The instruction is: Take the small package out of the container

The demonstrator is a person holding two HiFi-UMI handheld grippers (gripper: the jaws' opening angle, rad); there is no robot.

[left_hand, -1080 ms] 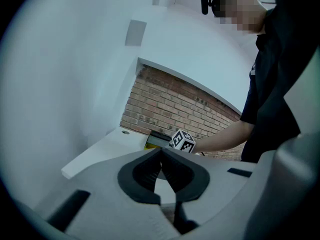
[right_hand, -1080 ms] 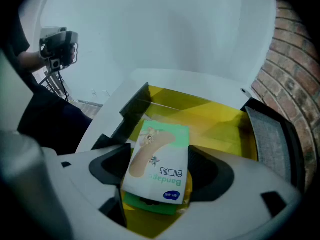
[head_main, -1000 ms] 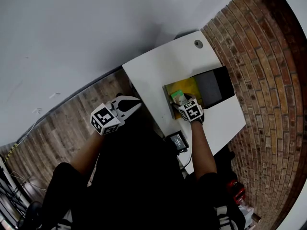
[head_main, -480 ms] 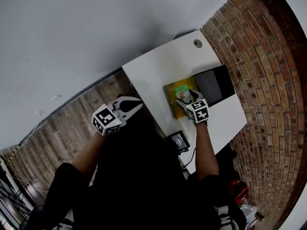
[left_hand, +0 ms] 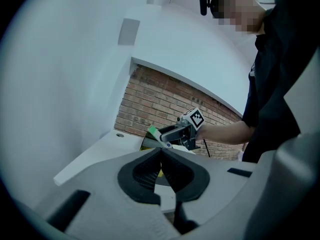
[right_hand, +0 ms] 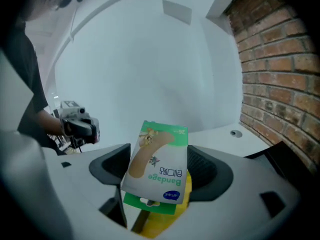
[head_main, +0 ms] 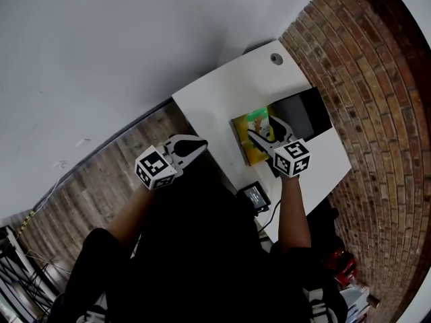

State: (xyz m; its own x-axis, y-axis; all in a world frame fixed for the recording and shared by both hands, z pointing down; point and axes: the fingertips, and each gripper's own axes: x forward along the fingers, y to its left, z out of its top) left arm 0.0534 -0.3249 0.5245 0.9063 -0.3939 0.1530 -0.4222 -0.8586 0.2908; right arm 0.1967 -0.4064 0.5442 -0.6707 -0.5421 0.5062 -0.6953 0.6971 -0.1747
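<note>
A small green and white bandage package [right_hand: 159, 163] stands upright between the jaws of my right gripper [right_hand: 160, 170], which is shut on it. In the head view the right gripper [head_main: 264, 132] holds the package [head_main: 256, 120] above the yellow container [head_main: 246, 147] on the white table [head_main: 222, 96]. The container's yellow inside [right_hand: 165, 219] shows just below the package. My left gripper [head_main: 193, 147] hangs off the table's left edge, shut and holding nothing; its jaws [left_hand: 161, 153] meet. From there I see the right gripper [left_hand: 179, 132] with the package [left_hand: 152, 131].
The container's black lid [head_main: 303, 113] lies open toward the brick wall [head_main: 377, 113]. A small black device [head_main: 253, 196] with a cable sits at the table's near edge. A round grommet [head_main: 276, 58] marks the far corner. Wooden floor [head_main: 87, 187] lies to the left.
My right gripper has risen out of the container with the package and drifted right. The left gripper has shifted slightly toward the table.
</note>
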